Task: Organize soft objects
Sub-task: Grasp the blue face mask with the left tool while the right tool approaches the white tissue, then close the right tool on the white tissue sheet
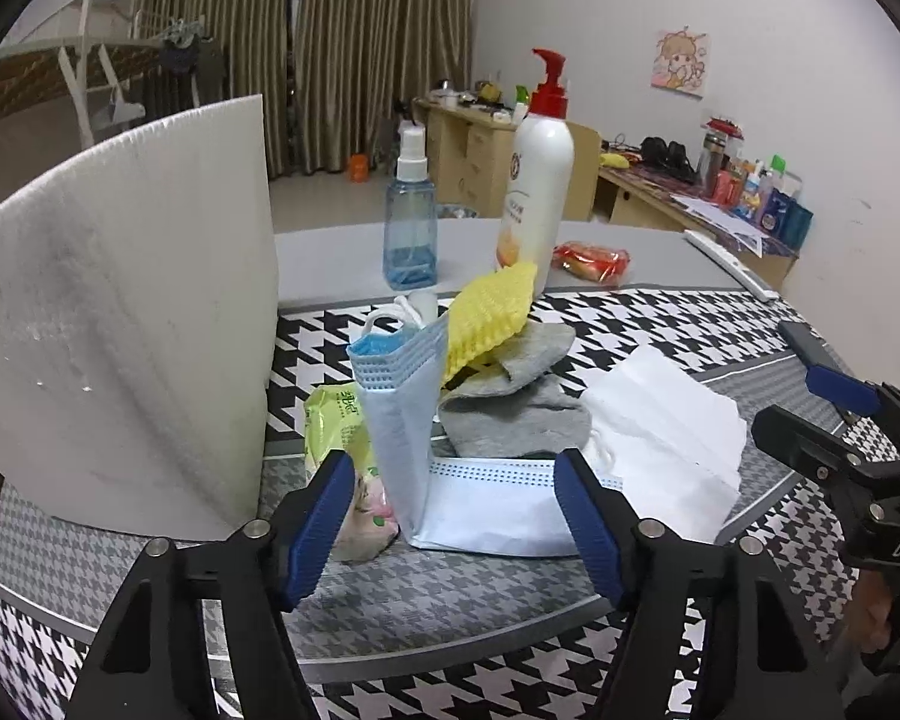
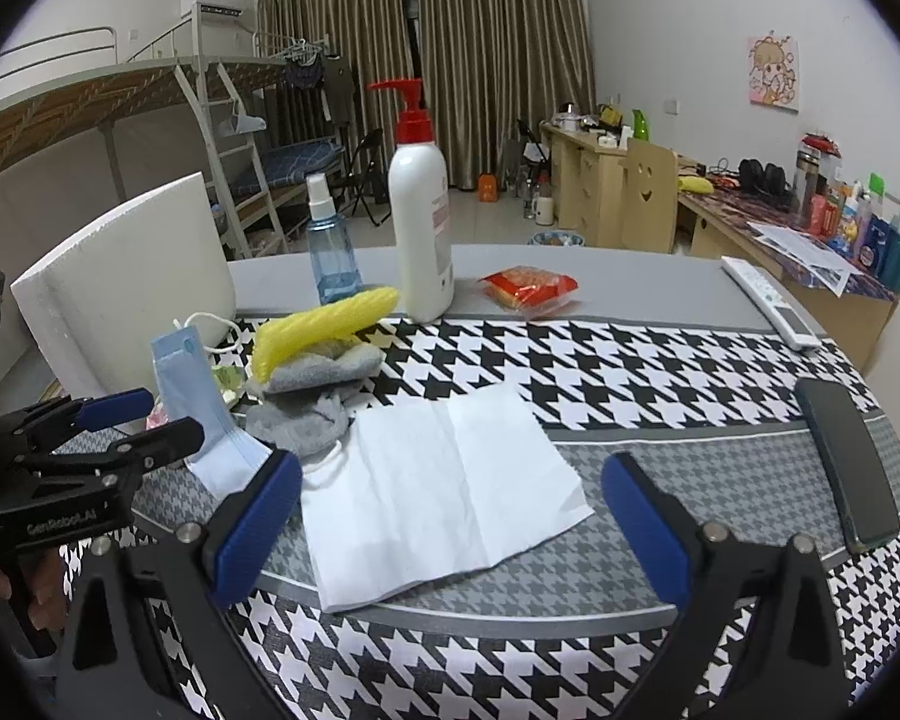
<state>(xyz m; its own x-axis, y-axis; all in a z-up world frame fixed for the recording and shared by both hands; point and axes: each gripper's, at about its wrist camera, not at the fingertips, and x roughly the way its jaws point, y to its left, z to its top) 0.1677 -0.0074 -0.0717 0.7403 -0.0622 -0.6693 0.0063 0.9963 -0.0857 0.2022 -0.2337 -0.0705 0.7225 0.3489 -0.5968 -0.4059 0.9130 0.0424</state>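
Observation:
A blue face mask (image 1: 414, 432) stands bent, half upright and half flat on the houndstooth cloth (image 1: 450, 600). Behind it lie grey socks (image 1: 516, 408) with a yellow foam net (image 1: 492, 312) on top. A white tissue (image 1: 666, 444) lies to the right; it also shows in the right wrist view (image 2: 444, 480). A green wet-wipe pack (image 1: 339, 426) lies left of the mask. My left gripper (image 1: 456, 516) is open, its fingers on either side of the mask's flat part. My right gripper (image 2: 450, 522) is open over the tissue's near edge.
A white foam board (image 1: 120, 312) stands at the left. A blue spray bottle (image 1: 411, 222), a white pump bottle (image 1: 537, 180) and a red snack pack (image 1: 594, 261) stand at the back. A black phone (image 2: 846, 462) and a white remote (image 2: 768, 300) lie at the right.

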